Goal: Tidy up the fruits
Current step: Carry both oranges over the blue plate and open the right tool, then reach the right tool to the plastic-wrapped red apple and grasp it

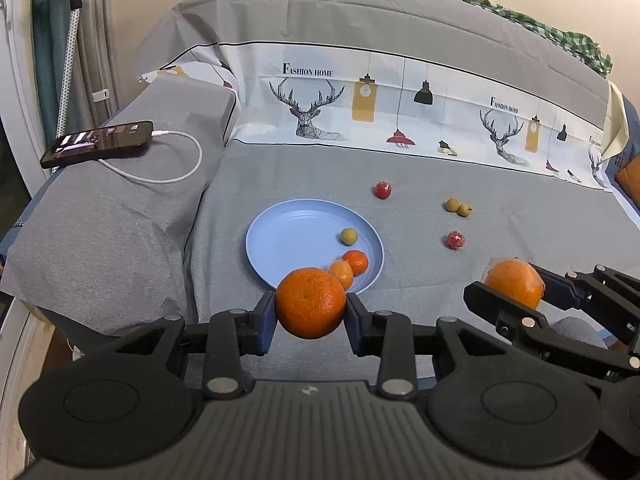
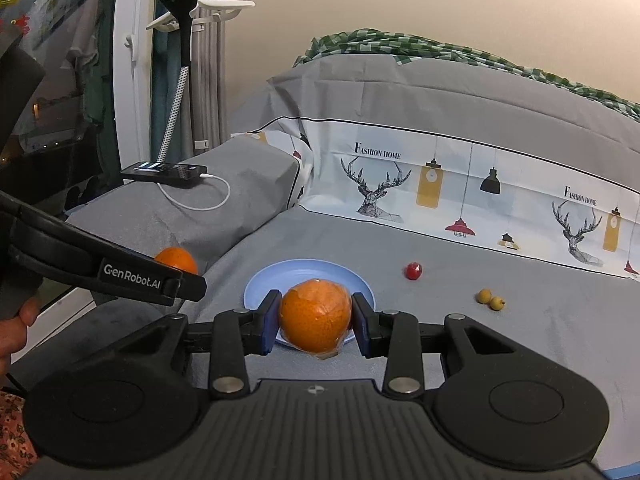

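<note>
My left gripper (image 1: 311, 307) is shut on a large bare orange (image 1: 310, 303), held just above the near rim of a light blue plate (image 1: 288, 240). On the plate lie two small oranges (image 1: 349, 266) and a yellowish round fruit (image 1: 349, 236). My right gripper (image 2: 315, 317) is shut on a second large orange in clear wrap (image 2: 315, 316), in front of the same blue plate (image 2: 264, 284). That wrapped orange (image 1: 515, 282) also shows at the right of the left wrist view. Two red fruits (image 1: 383, 190) (image 1: 455, 240) and a pair of yellowish ones (image 1: 458, 206) lie loose on the grey sheet.
A phone (image 1: 98, 143) on a white charging cable rests on a raised grey pillow at the left. A deer-print fold of bedding (image 1: 360, 104) crosses behind the fruit. A garment steamer (image 2: 182, 40) stands by the window. A hand (image 2: 16, 328) grips the left tool.
</note>
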Motion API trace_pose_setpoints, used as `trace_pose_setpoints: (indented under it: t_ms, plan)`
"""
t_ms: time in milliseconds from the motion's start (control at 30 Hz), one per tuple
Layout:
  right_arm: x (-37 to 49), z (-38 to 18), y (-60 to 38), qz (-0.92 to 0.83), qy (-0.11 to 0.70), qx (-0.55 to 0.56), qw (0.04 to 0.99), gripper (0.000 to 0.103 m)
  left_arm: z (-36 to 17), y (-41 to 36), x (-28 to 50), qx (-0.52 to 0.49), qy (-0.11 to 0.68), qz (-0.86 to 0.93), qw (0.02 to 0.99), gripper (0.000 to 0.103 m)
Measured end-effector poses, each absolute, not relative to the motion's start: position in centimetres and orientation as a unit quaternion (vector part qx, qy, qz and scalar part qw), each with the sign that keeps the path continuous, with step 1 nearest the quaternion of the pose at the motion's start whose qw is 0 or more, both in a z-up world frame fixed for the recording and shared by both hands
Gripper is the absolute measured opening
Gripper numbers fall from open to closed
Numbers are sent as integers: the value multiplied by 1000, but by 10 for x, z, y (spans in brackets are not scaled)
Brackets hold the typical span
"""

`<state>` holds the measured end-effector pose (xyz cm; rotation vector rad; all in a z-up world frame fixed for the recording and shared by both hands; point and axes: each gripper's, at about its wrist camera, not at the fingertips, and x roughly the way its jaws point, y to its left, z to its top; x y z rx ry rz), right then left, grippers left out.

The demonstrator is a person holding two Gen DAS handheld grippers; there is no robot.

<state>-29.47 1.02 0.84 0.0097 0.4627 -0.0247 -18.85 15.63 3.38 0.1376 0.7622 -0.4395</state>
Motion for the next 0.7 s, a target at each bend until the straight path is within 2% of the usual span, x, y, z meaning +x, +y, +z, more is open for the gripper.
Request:
trace_pose_setpoints:
  t_ms: [533,567,600,700]
  plan:
    - [-291,8,13,-9,228,-5,974,36,32,158,-184,64,371,-215,901,40]
    - [-291,7,14,-9,225,-10,974,24,32,158,-184,66,371,-215,901,40]
    - [-289,5,17,-15,215,-22,976,6,31,158,-182,66,370,-217,901,40]
    - [-256,-6,16,-23,212,-50,976,5,32,160,-175,65,373,-207,902,40]
